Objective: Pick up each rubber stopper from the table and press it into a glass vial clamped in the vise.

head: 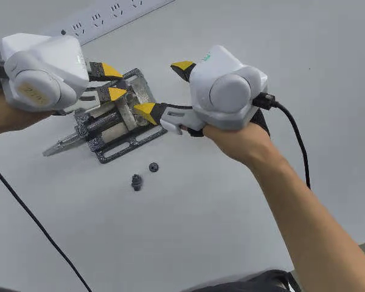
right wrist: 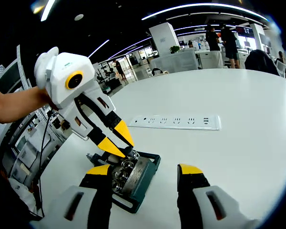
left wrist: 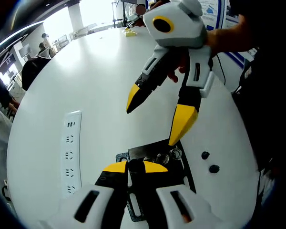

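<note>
A small black vise (head: 118, 131) lies on the white table and clamps glass vials (right wrist: 126, 167) between its jaws. Two dark rubber stoppers (head: 153, 166) (head: 136, 182) rest on the table just in front of it, also seen as stoppers (left wrist: 205, 155) (left wrist: 213, 168). My left gripper (head: 115, 81) hovers over the vise, its yellow tips only a narrow gap apart; I cannot make out anything between them. My right gripper (head: 164, 88) stands open above the vise's right end, nothing in it. The right gripper (left wrist: 151, 125) faces the left gripper (right wrist: 119, 142) across the vise.
A white power strip (head: 109, 15) lies at the table's far edge behind the vise. A black cable (head: 295, 137) trails from the right gripper, another runs down the left side. Bare white table (head: 219, 201) spreads to the right and front.
</note>
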Demonstrator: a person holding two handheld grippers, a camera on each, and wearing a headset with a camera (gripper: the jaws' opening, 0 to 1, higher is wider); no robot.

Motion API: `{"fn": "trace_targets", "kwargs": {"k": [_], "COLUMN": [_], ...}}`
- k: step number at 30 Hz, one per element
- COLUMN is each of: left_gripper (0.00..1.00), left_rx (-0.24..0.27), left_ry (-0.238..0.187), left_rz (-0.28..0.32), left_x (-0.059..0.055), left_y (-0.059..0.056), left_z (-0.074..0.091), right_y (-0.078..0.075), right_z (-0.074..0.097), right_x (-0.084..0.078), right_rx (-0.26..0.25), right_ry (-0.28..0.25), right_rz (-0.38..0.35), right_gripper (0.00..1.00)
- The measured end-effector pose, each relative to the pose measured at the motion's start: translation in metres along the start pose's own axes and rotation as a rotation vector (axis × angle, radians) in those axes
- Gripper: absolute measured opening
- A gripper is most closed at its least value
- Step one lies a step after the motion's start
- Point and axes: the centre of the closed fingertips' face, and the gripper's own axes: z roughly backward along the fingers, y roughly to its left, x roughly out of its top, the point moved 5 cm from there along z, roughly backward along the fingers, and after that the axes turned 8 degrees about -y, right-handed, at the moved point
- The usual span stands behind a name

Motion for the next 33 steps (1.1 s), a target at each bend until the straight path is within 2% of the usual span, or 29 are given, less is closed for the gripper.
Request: {"fn": "trace_targets", "kwargs": {"k": [6,14,21,25,33], "left_gripper": [0.06,0.06,0.06,0.06,0.06], "left_rx": [-0.002,-0.005,-0.006,-0.006,-0.007], "left_ry": [0.0,-0.003,-0.004,-0.004,-0.006], "left_rz": [-0.008,-0.016,-0.021,-0.025,-0.025], "left_x": [0.002,0.005,0.003,0.006,0.01], "left_y": [-0.001,-0.003,-0.002,-0.003,-0.004], "left_z": [0.0,0.001,0.001,0.0,0.0], "right_y": [-0.004,-0.008,-0.014,-0.015,-0.015], "right_z": [-0.013,-0.031,-0.032,-0.035,-0.037], "right_x": [0.002,0.006,0.009,0.012,0.012], "right_rx": [-0.023,-0.025,-0.019,-0.019,0.003], "right_ry": [0.026,0.046,0.059,0.059,0.092], "right_rz": [-0.011,-0.014,-0.045,-0.056,-0.086], "right_gripper": [0.54,0.53,0.54,0.54,0.54]}}
